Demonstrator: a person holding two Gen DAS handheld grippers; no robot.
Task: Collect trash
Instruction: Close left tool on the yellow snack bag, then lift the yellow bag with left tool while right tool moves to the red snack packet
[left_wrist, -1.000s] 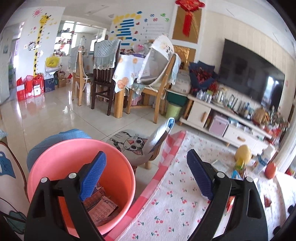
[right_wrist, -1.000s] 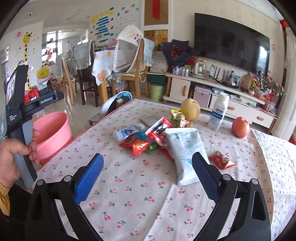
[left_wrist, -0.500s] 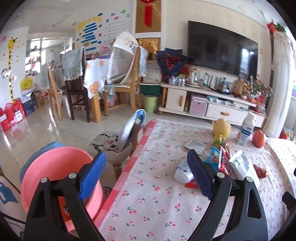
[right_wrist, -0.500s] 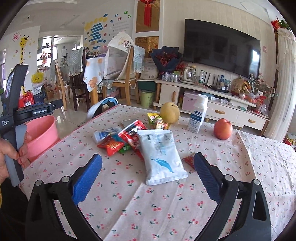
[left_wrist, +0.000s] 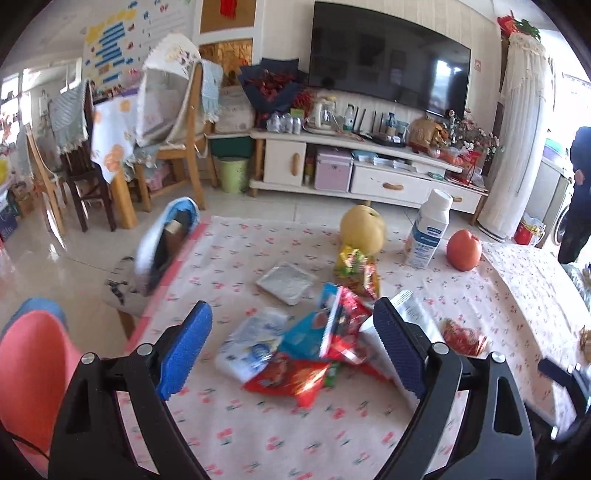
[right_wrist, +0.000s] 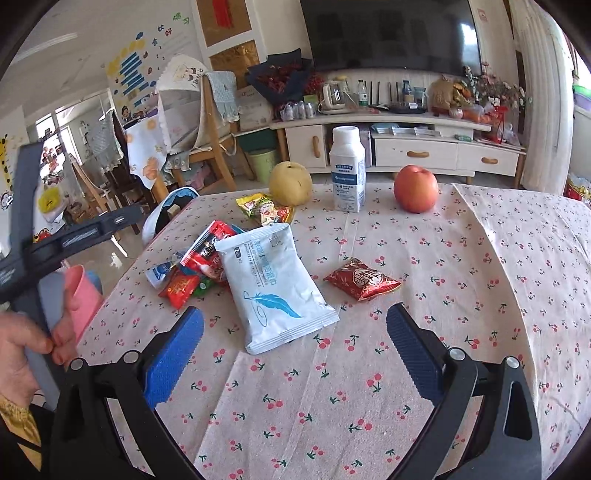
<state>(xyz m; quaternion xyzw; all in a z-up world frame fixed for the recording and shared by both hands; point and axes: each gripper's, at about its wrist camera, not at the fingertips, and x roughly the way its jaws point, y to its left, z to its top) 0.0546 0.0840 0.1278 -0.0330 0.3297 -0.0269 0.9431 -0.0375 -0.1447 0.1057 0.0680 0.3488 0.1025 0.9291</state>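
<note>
A heap of snack wrappers (left_wrist: 314, 347) lies on the cherry-print tablecloth (right_wrist: 461, 280). In the right wrist view I see a large white packet with a blue feather (right_wrist: 273, 284), red wrappers (right_wrist: 207, 254) beside it and a small red packet (right_wrist: 362, 280) apart to the right. My left gripper (left_wrist: 293, 350) is open and empty just above the heap. My right gripper (right_wrist: 295, 350) is open and empty, near the white packet's front edge. A pink bucket (left_wrist: 33, 369) stands on the floor left of the table.
A yellow pear (right_wrist: 290, 182), a white bottle (right_wrist: 347, 170) and a red apple (right_wrist: 415, 188) stand at the table's far side. A silver foil packet (left_wrist: 286, 282) lies behind the heap. A small chair (left_wrist: 162, 247) stands against the table's left edge.
My left gripper has swung right from over the pink bucket to over the wrapper heap. My right gripper has moved forward toward the white packet. Both stay open.
</note>
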